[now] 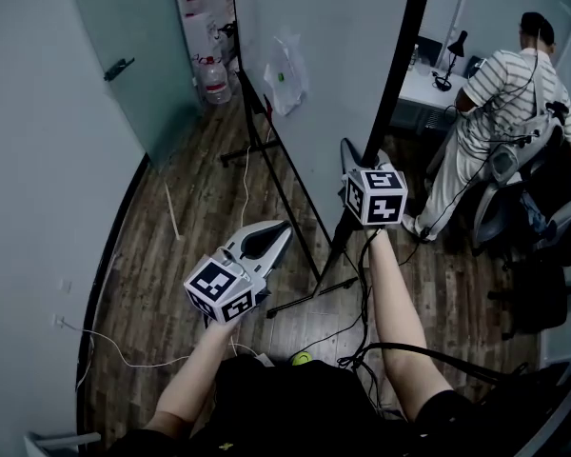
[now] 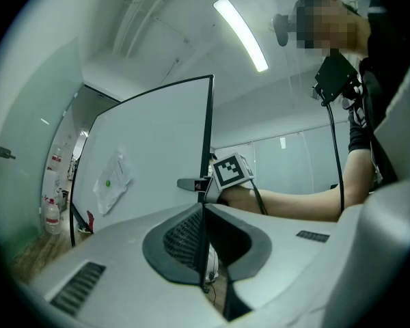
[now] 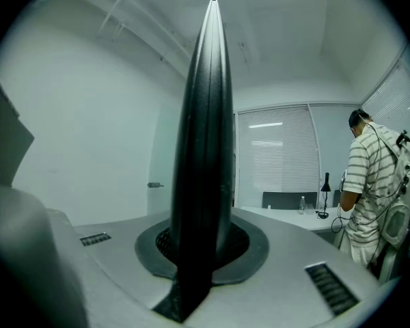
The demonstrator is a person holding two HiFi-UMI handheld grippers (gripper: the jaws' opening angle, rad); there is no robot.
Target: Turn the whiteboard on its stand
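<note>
**Whiteboard.** The whiteboard [image 1: 333, 55] is upright on its black stand [image 1: 287, 193]. The stand's feet rest on the wooden floor [image 1: 181, 227], near the middle of it, between the curved wall at the floor's left edge and the counter [image 1: 421, 89] at its far right edge. A sheet of paper [image 1: 285, 74] is fixed to the board face. In the head view the board shows from above, with its black side frame running up the picture.

**Right claw.** The right claw [image 1: 377, 157] is clamped on the whiteboard's black side frame. In the right gripper view the frame [image 3: 205, 135] rises straight up between the two jaws, and both pads press on it. The left gripper view shows this claw [image 2: 195, 183] on the frame edge, at about mid-height of the board [image 2: 157, 149].

**Left claw.** The left claw [image 1: 282, 228] is together, with nothing between the jaws. In the left gripper view the pads [image 2: 184, 241] meet along one line. It points level toward the board and is apart from it.

**Surroundings.**
- A person in a striped shirt [image 1: 509, 84] stands at the counter.
- A desk lamp [image 1: 452, 55] is on the counter.
- Water bottles [image 1: 214, 79] stand at the floor's far edge.
- A small yellow-green ball [image 1: 301, 358] lies on the floor near the person's feet.
</note>
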